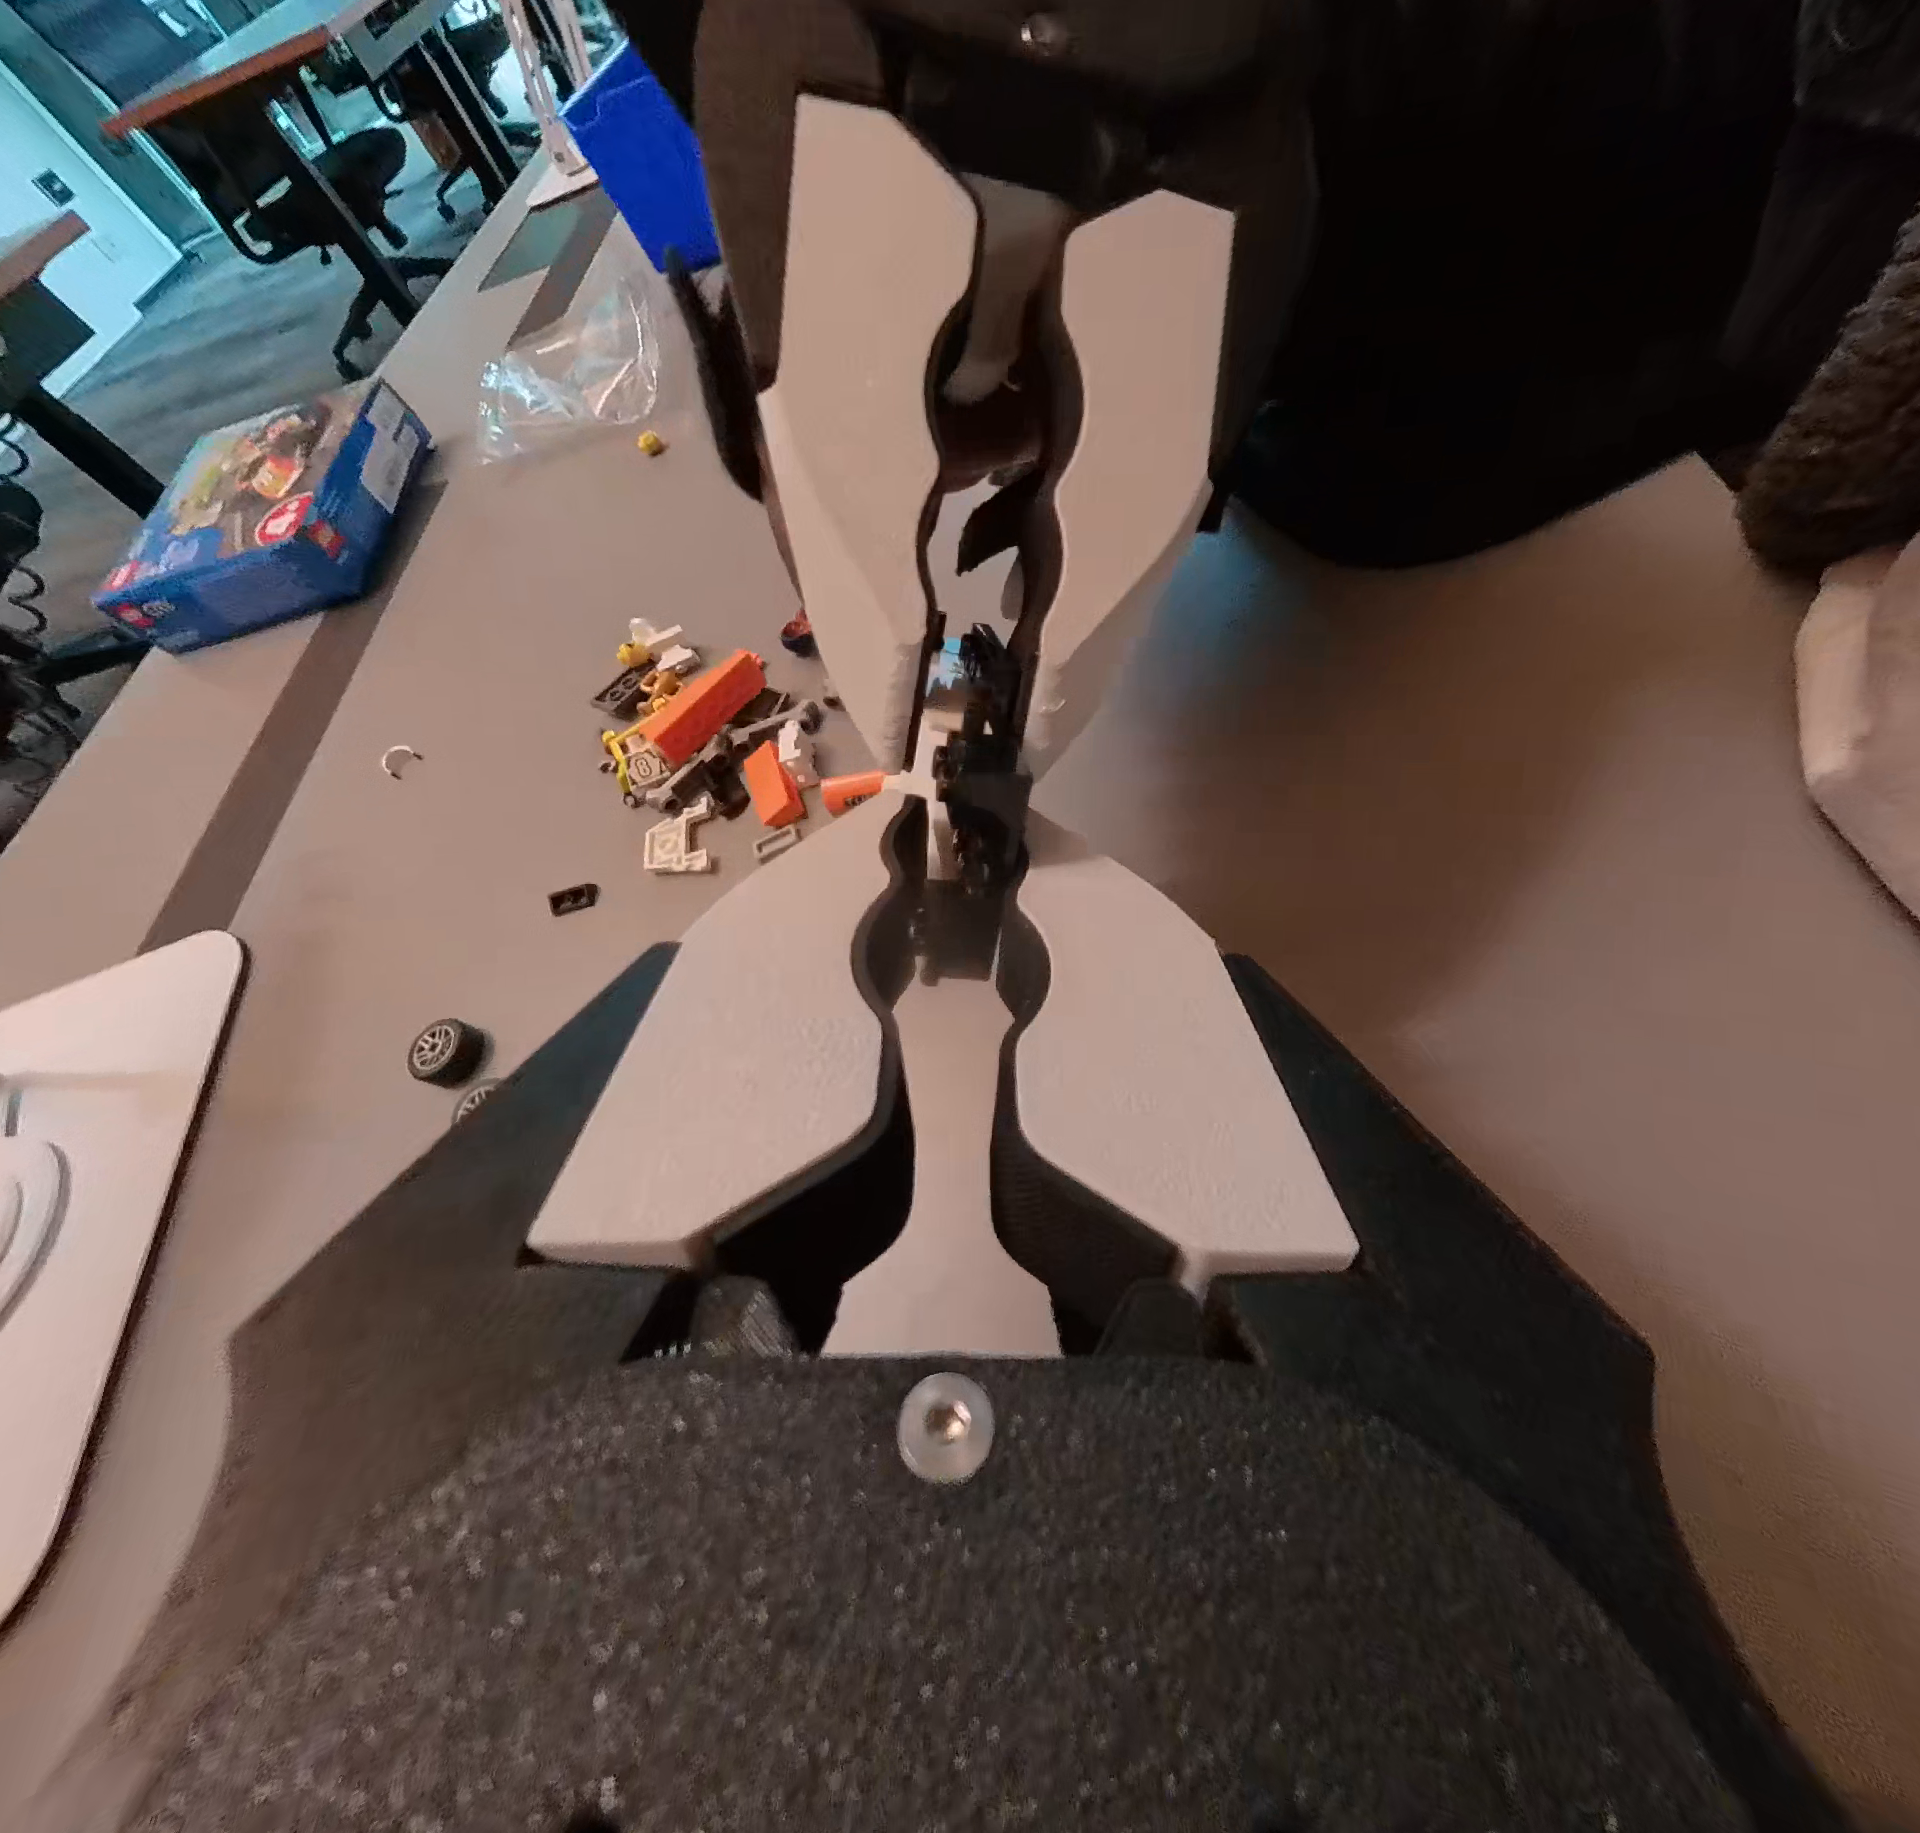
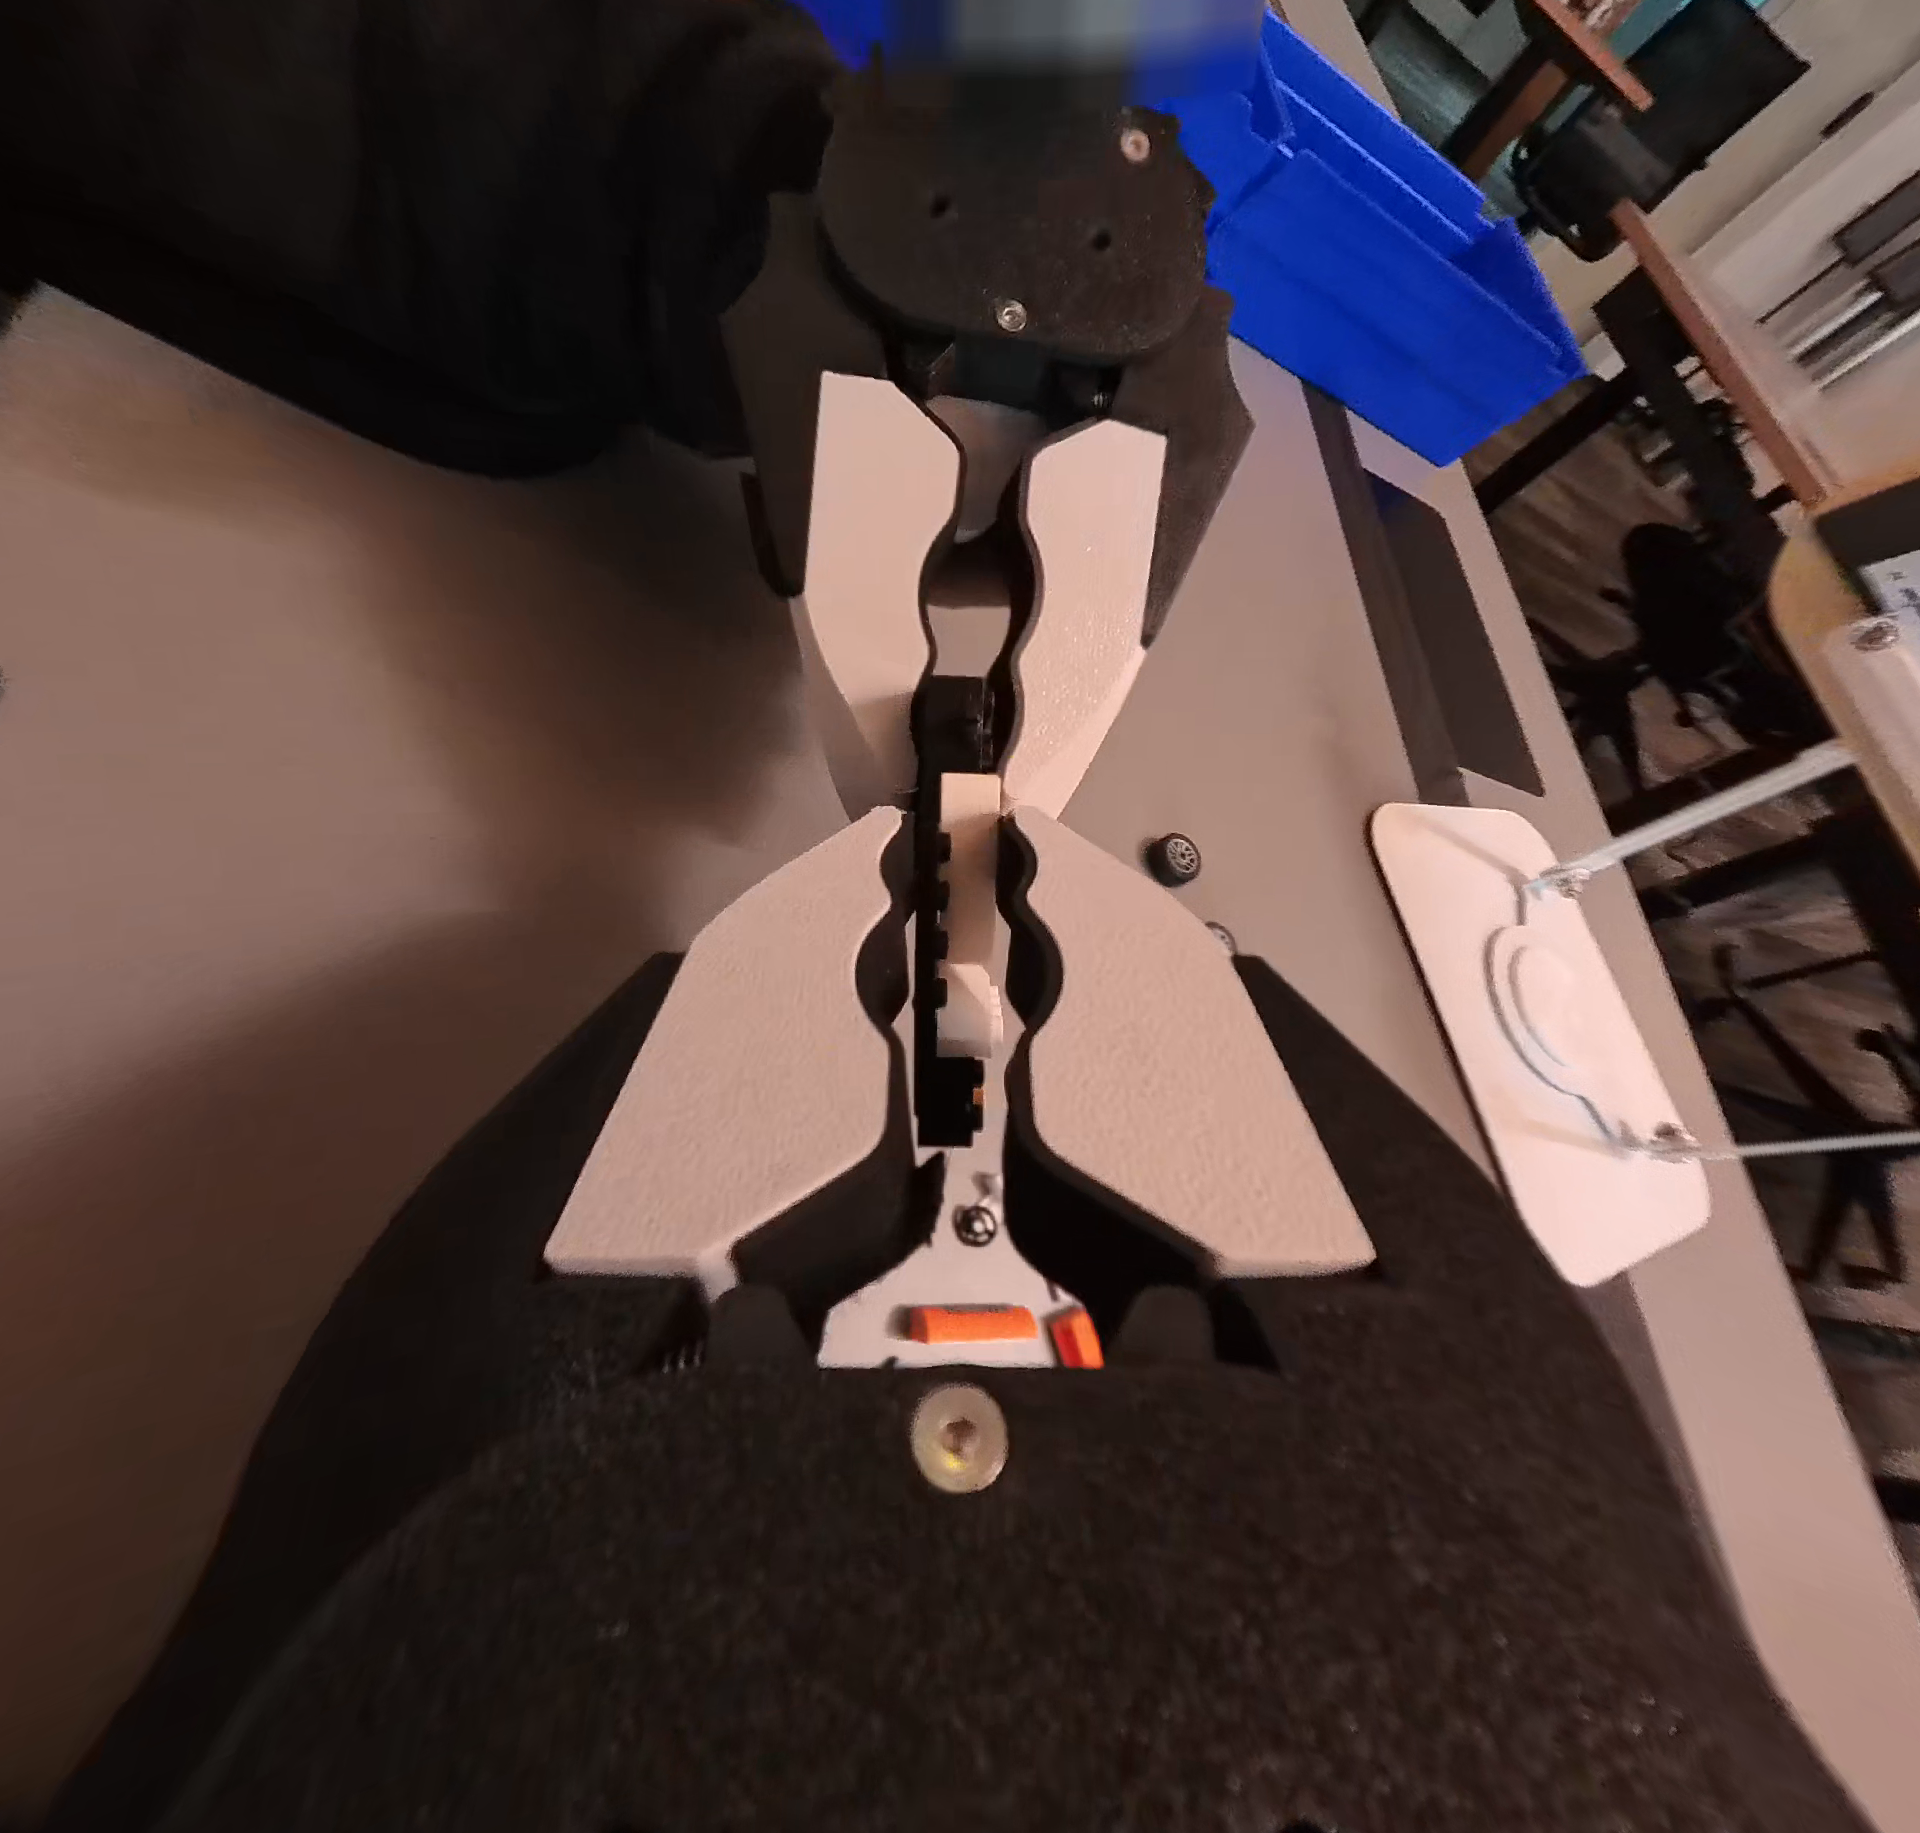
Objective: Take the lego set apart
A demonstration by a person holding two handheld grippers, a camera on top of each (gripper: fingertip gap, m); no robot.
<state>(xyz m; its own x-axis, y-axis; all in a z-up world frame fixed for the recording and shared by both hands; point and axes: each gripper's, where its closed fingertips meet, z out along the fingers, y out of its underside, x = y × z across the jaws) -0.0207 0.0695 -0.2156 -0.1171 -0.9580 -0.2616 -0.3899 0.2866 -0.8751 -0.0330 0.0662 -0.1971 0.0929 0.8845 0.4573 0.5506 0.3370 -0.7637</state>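
Nearest your lens, the left tool [image 1: 961, 848], with its white curved fingers on a speckled black body, is closed on one end of the small black-and-white Lego assembly [image 1: 971, 817], and the matching right tool [image 2: 951, 848] comes in from the opposite side, closed on the other end, so the two tools meet nearly tip to tip and hold the piece up above the grey bench [image 1: 1403, 848]. Your risk here is a slip: the assembly is narrow and each tool grips only a short end, so if you pull straight apart, a pad may slide off the studs and the piece could drop or spring away. Twisting too hard might send small parts flying toward the pile of loose orange, grey and white bricks [image 1: 707, 744] lying off to the left on the bench, or off its edge. A gentle bending motion looks safer to you than a tug. Your tools face each other almost in one line, the right one angled slightly downward, with a dark sleeve [image 1: 1507, 225] behind it. A loose black wheel [image 1: 447, 1051] rests near the white mat [image 1: 104, 1160].
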